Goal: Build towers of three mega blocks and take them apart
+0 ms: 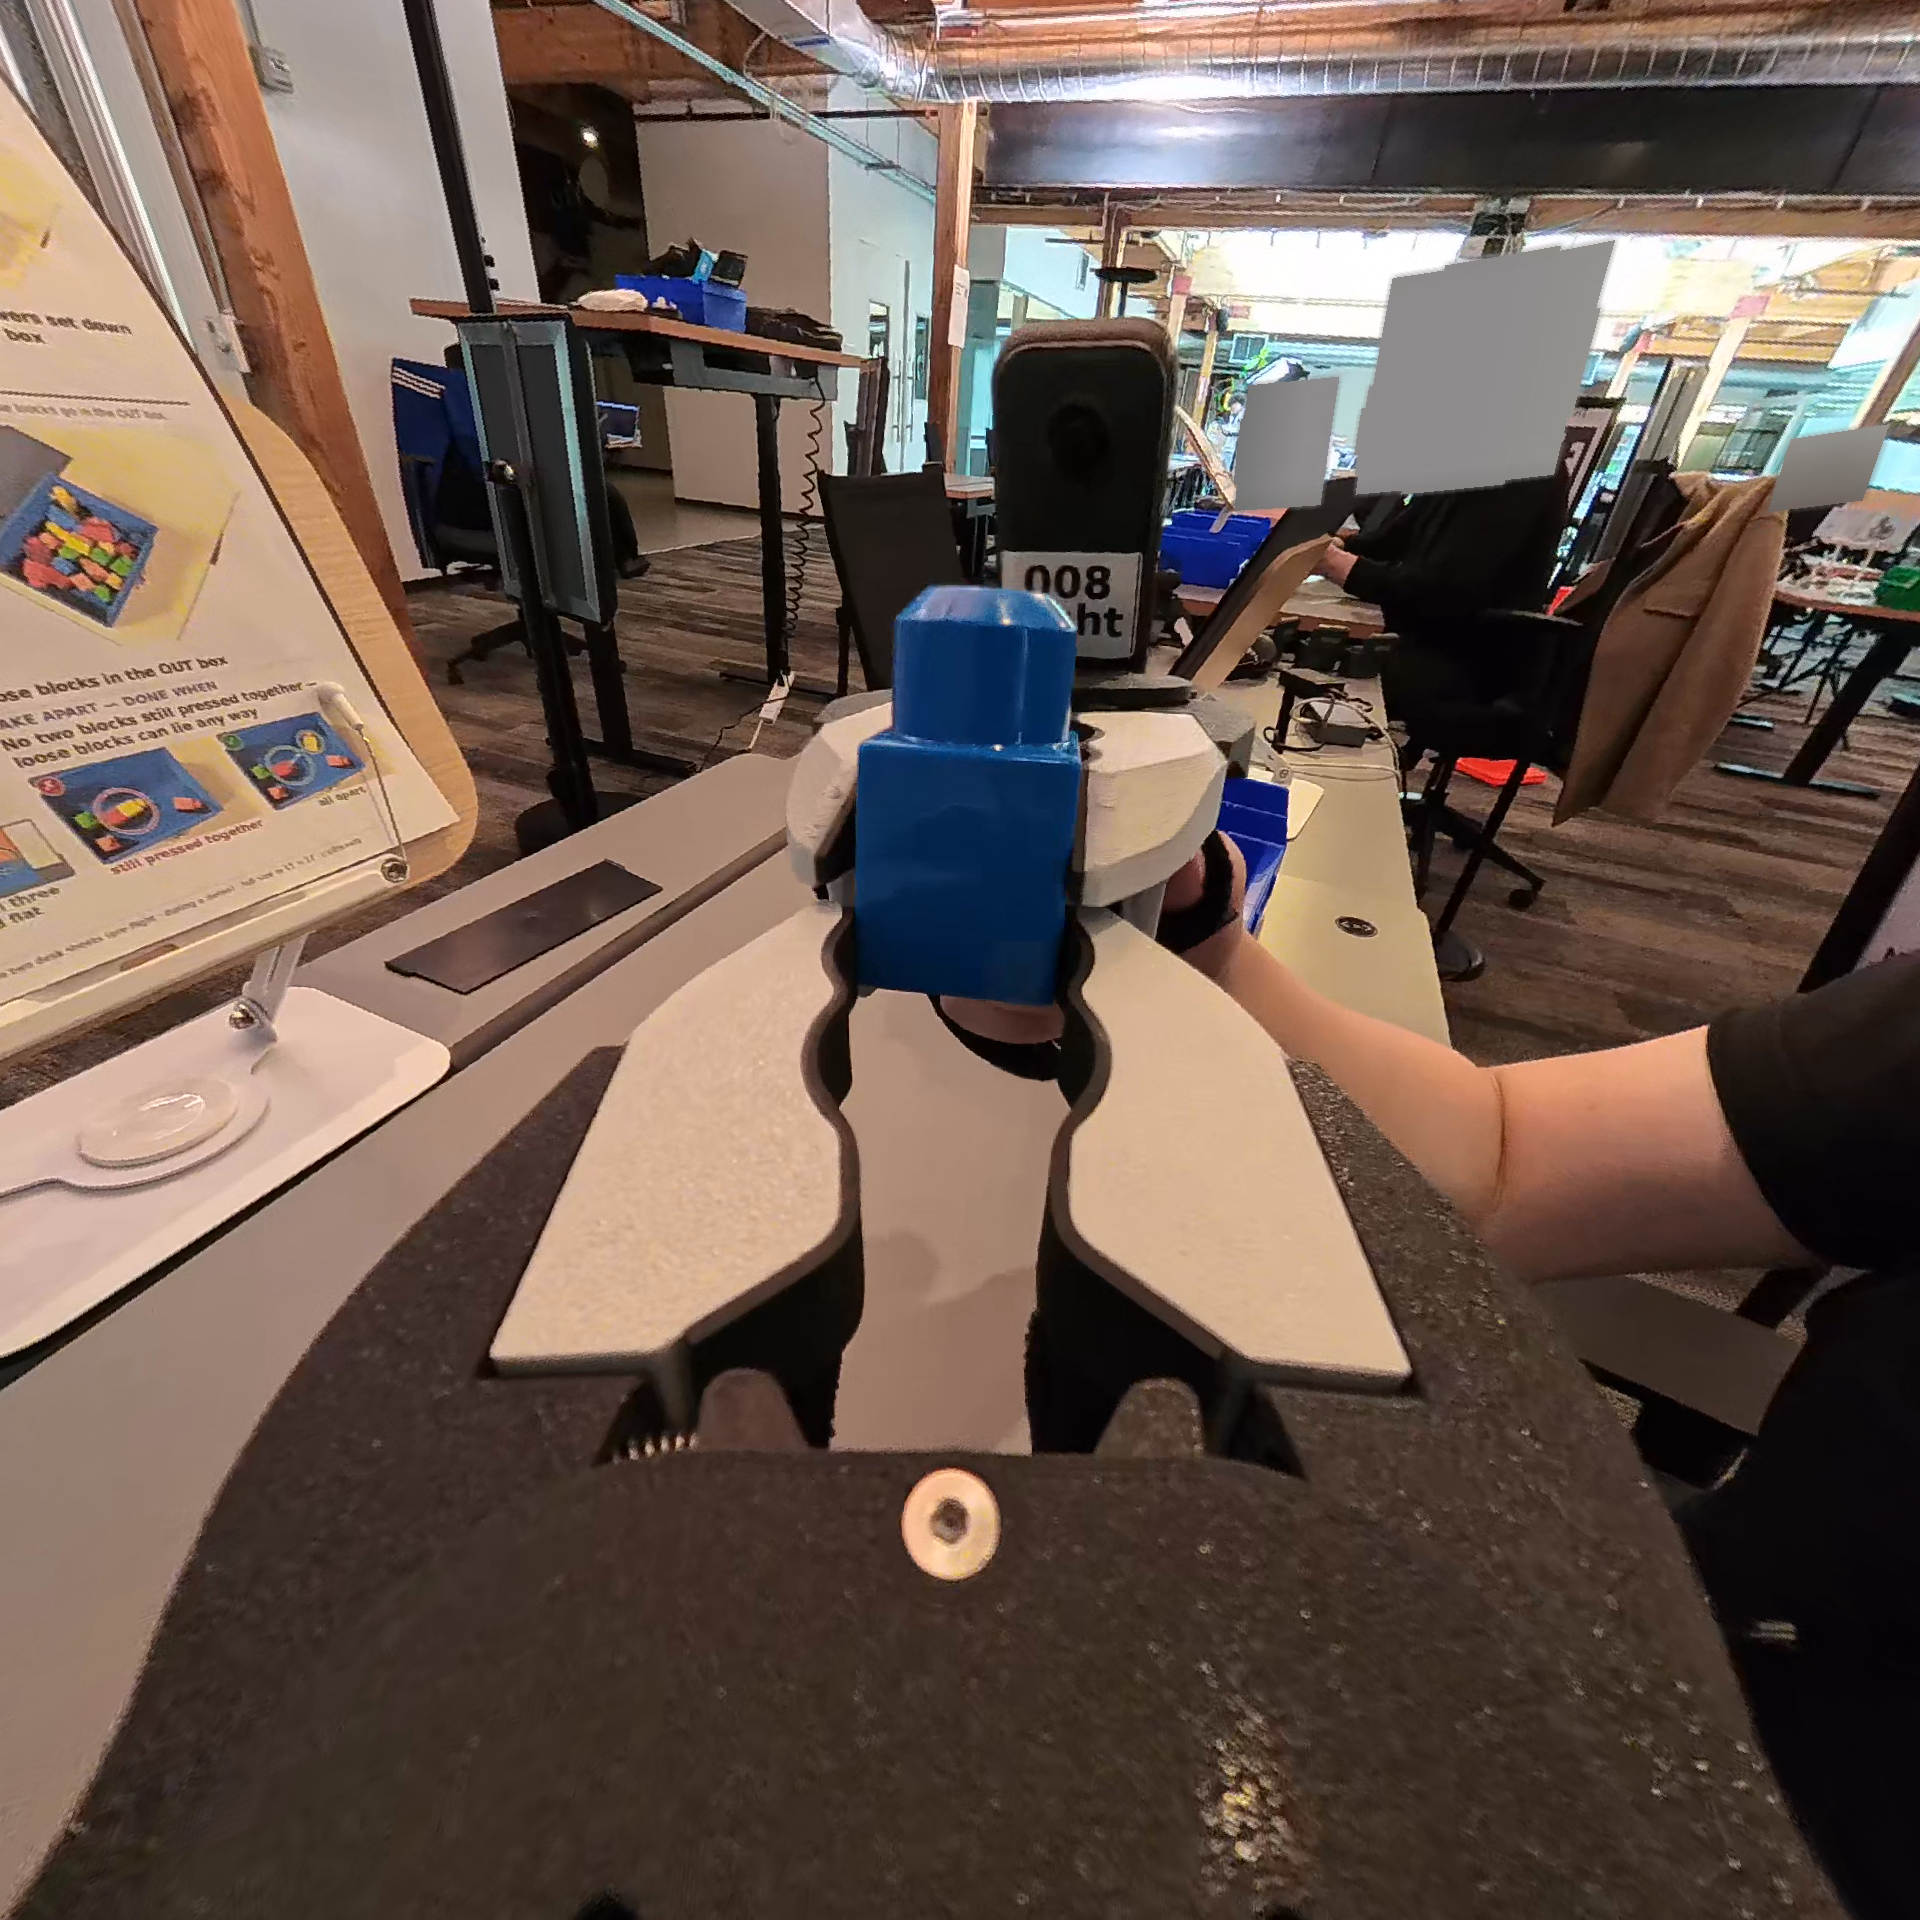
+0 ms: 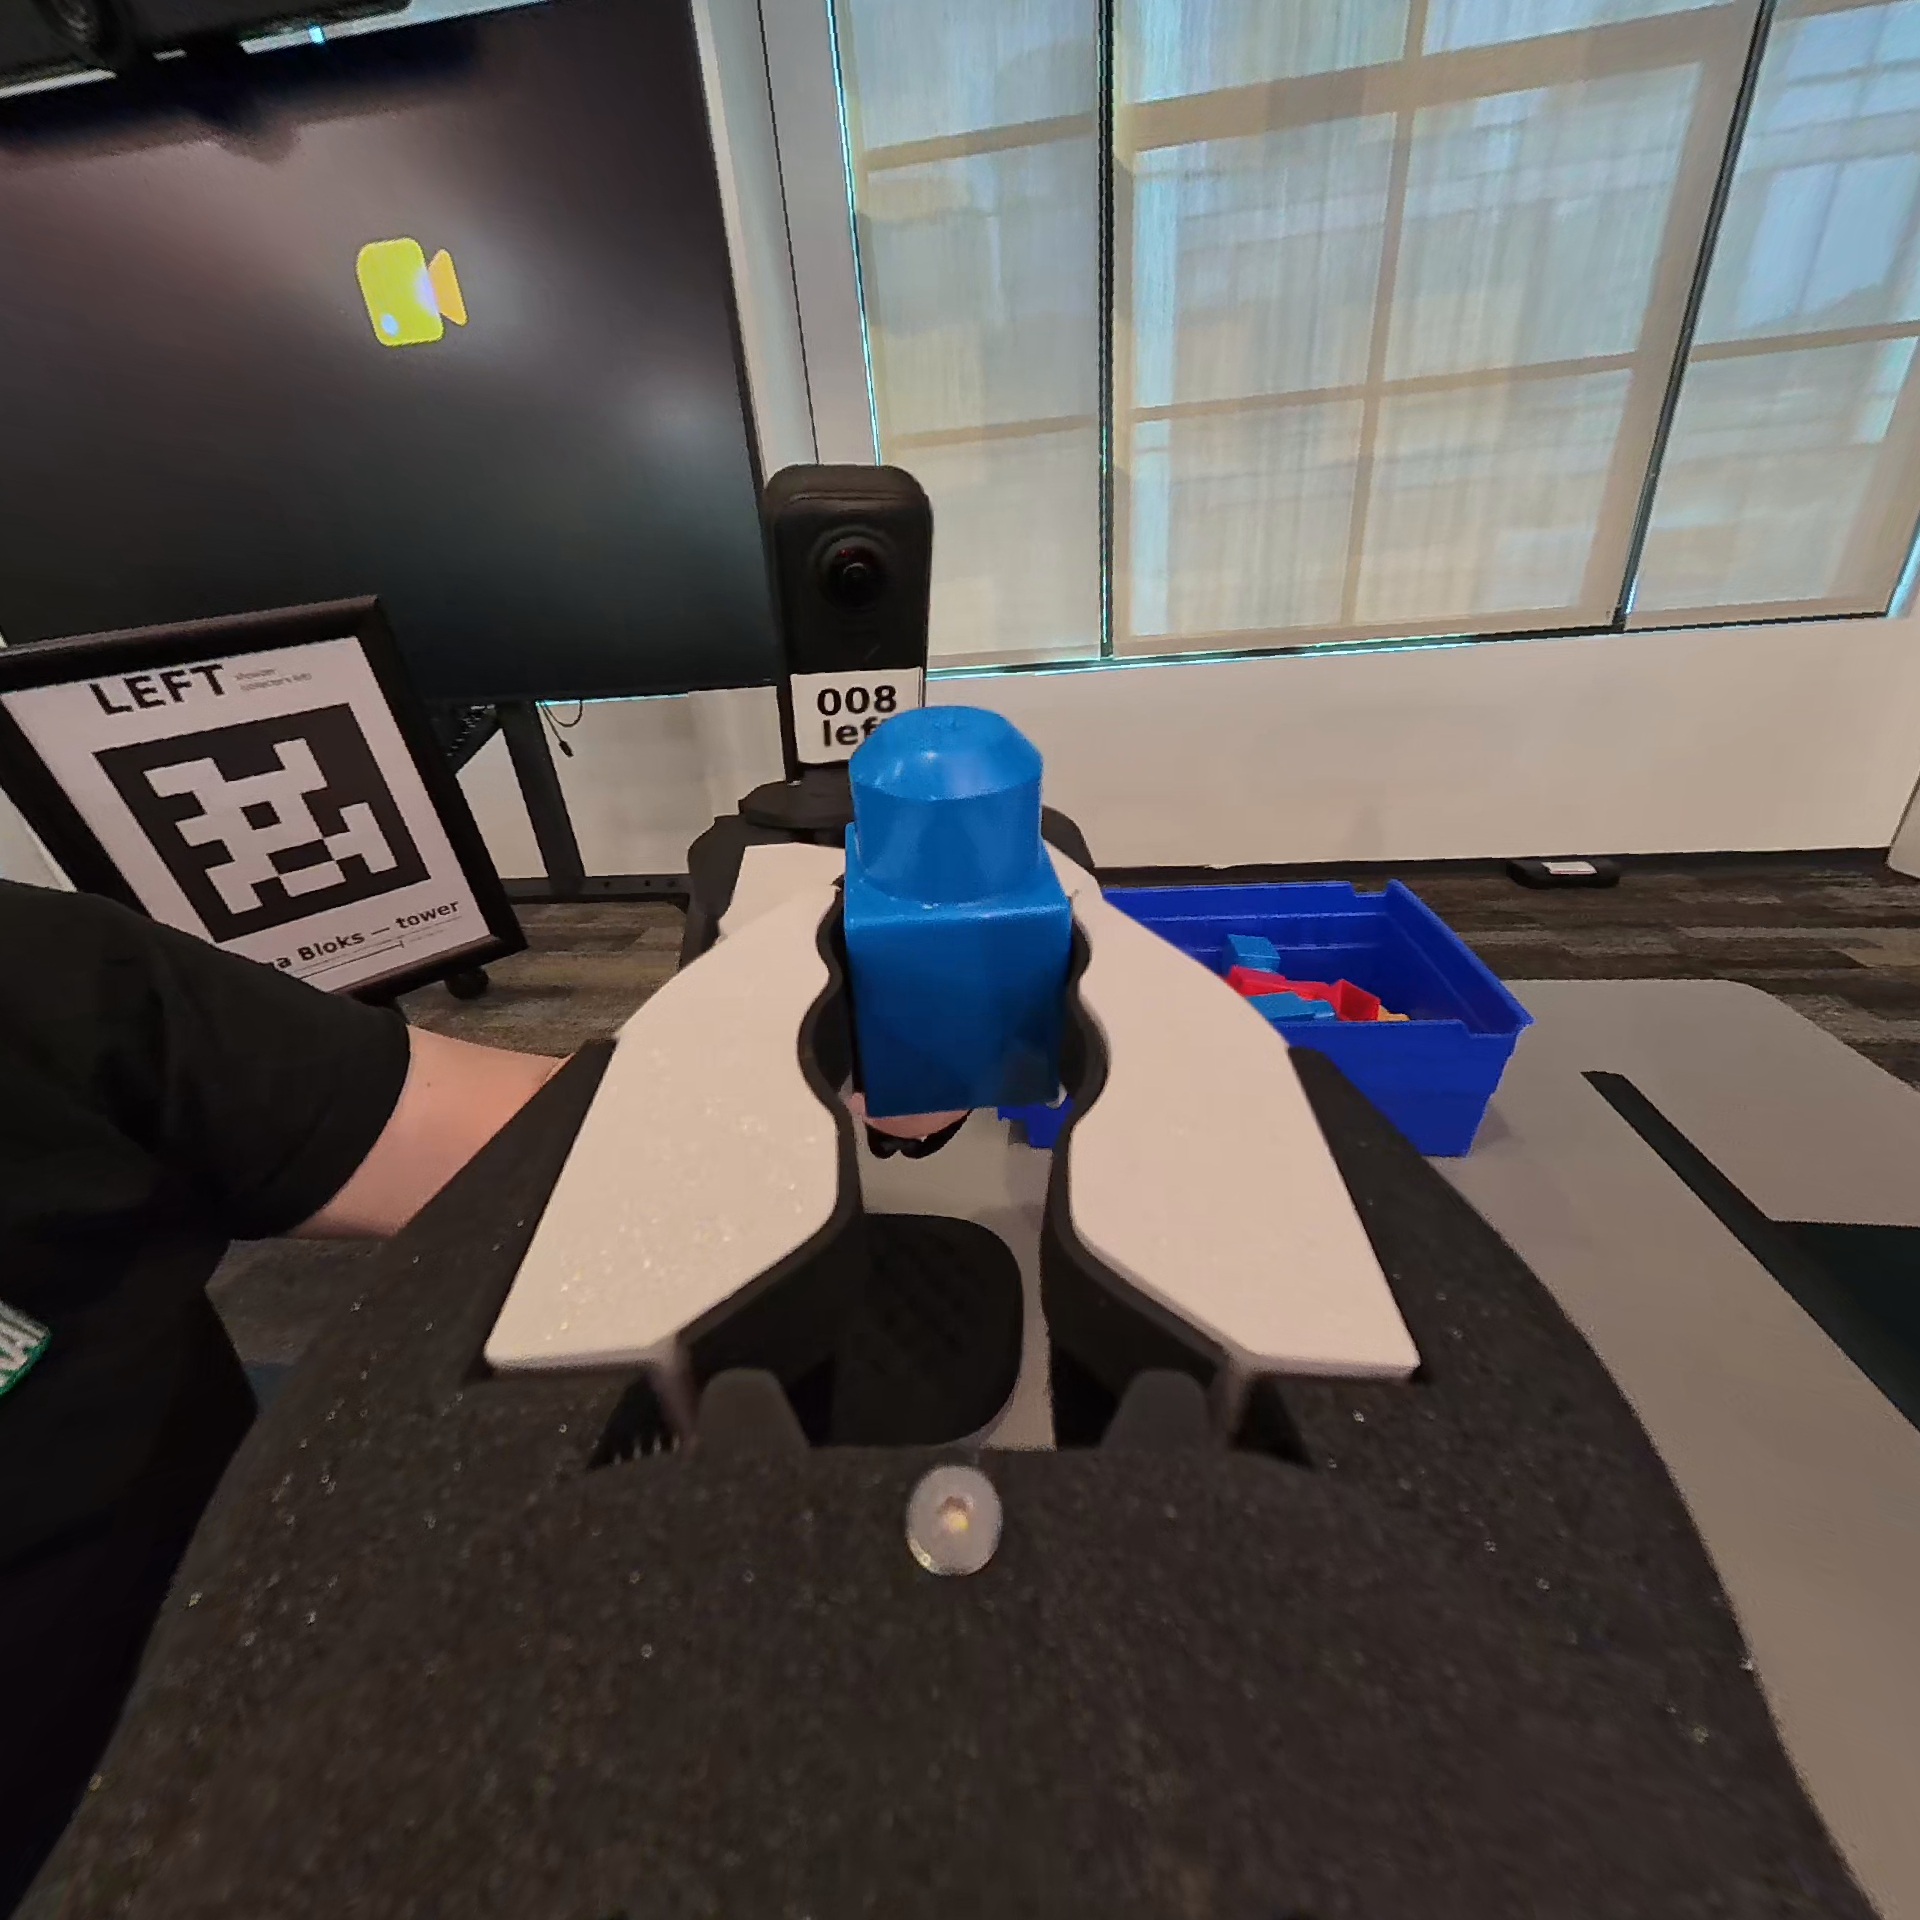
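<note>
A blue mega block (image 1: 966,862), stud up, sits between the fingertips of my left gripper (image 1: 961,935), which is shut on it. My right gripper faces it from the far side, its white fingers (image 1: 1143,800) closed around the same spot. In the right wrist view my right gripper (image 2: 956,997) is shut on a blue block (image 2: 951,987), with the left gripper's fingers (image 2: 774,894) just behind. I cannot tell whether this is one block or two pressed together. It is held above the grey table (image 1: 208,1351).
A blue bin (image 2: 1434,1060) with several loose red, blue and yellow blocks stands on the table right of the grippers. An instruction board on a stand (image 1: 156,623) is at left, and a framed marker sign (image 2: 260,821) stands on the floor. A person's forearm (image 1: 1403,1122) reaches in. Both grippers' tips are close together, under 4 cm apart.
</note>
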A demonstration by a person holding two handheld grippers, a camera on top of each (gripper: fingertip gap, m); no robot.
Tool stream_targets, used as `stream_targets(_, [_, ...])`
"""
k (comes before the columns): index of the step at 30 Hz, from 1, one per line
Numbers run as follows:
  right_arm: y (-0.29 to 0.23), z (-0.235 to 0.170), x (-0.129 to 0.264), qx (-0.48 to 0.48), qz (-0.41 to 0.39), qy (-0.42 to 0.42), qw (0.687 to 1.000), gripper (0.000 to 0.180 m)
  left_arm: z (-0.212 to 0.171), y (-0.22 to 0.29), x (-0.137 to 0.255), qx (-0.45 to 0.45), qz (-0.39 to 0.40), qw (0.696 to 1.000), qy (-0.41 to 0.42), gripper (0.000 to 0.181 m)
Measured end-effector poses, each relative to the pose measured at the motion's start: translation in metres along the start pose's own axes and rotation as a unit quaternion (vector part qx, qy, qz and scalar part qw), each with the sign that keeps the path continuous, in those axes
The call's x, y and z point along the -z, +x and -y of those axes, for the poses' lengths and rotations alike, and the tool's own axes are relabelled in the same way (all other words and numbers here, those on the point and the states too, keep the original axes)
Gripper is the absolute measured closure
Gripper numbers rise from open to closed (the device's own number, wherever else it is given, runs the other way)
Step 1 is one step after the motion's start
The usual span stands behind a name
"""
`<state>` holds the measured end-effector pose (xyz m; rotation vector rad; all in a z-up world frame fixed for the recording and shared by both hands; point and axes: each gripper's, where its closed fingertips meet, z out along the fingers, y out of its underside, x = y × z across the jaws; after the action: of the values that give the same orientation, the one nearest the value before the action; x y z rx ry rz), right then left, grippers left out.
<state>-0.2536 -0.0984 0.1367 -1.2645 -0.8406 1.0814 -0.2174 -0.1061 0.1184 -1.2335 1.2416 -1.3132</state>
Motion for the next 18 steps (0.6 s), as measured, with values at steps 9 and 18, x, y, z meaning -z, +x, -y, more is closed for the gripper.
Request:
stream_targets(9, [0.005, 0.014, 0.012, -0.011, -0.007, 0.035, 0.999, 0.144, -0.004, -0.005, 0.017, -0.003, 0.032, 0.999, -0.014, 0.128])
stream_targets(18, [0.036, 0.036, 0.074, 0.01, -0.094, 0.028, 0.995, 0.144, -0.052, -0.145, 0.273, -0.033, 0.478, 0.851, -0.216, 0.142])
